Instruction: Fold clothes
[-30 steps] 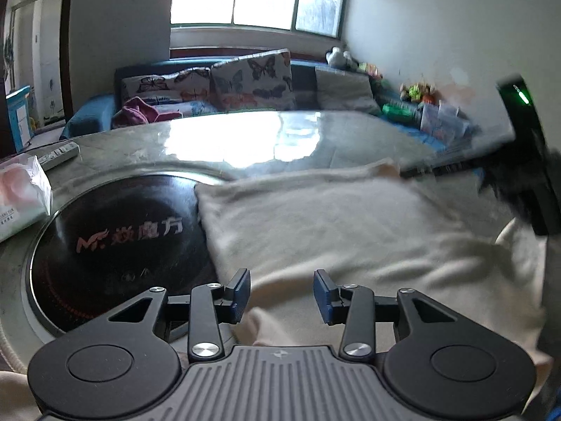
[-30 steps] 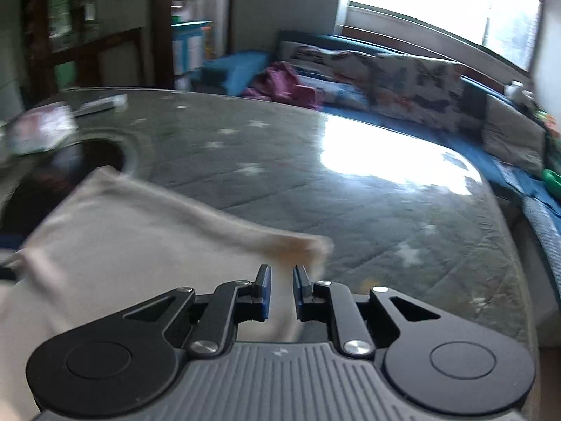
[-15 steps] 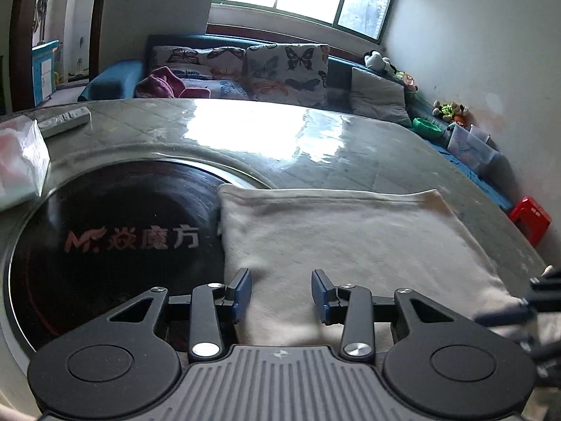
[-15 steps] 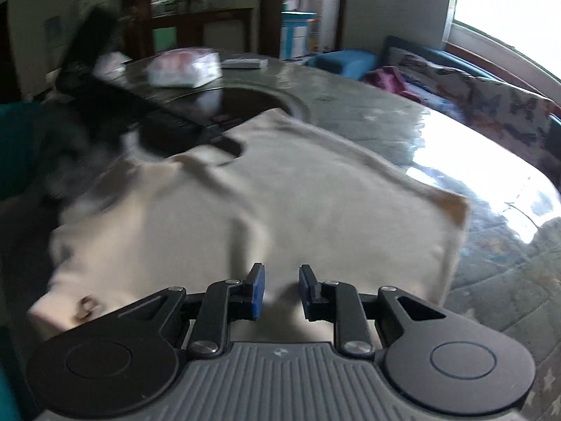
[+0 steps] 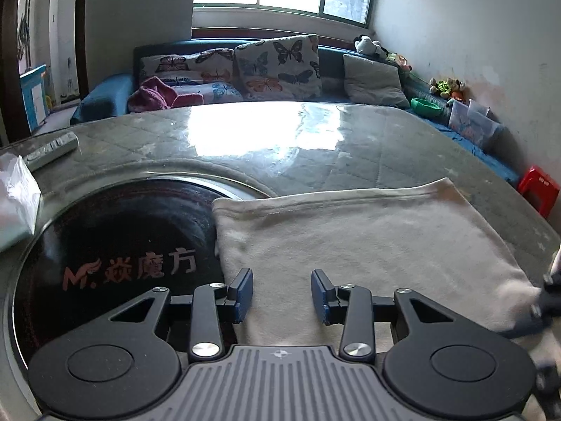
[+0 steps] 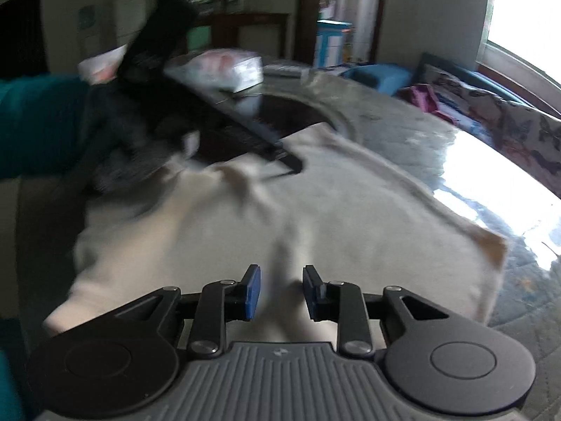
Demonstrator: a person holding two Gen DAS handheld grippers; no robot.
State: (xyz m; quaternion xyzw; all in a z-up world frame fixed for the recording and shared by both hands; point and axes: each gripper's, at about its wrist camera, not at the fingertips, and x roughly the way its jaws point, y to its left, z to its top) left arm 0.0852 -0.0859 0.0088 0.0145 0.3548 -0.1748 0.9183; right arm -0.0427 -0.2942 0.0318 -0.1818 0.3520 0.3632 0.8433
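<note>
While the cream garment (image 5: 364,242) lies spread flat on the grey marble-look table (image 5: 368,147), its left edge laps over the rim of the round black cooktop (image 5: 115,245) set into the tabletop. Seen from the left wrist, the left gripper (image 5: 282,293) hangs low over the cloth's near edge with its blue-padded jaws wide apart and nothing between them. At the far right of that view a blurred dark shape sits at the garment's near right corner; what it is cannot be told. From the right wrist, the right gripper (image 6: 281,292) is over the garment (image 6: 315,217) too, jaws parted to a middling gap, with a raised fold of cloth showing in the gap; whether the pads touch it cannot be told. A teal sleeve (image 6: 38,126) shows at the left. On the table's far left lie a remote control (image 5: 52,149) and a plastic-wrapped pack (image 5: 17,200). Beyond the table stands a blue sofa (image 5: 105,98) with butterfly cushions (image 5: 277,66).
</note>
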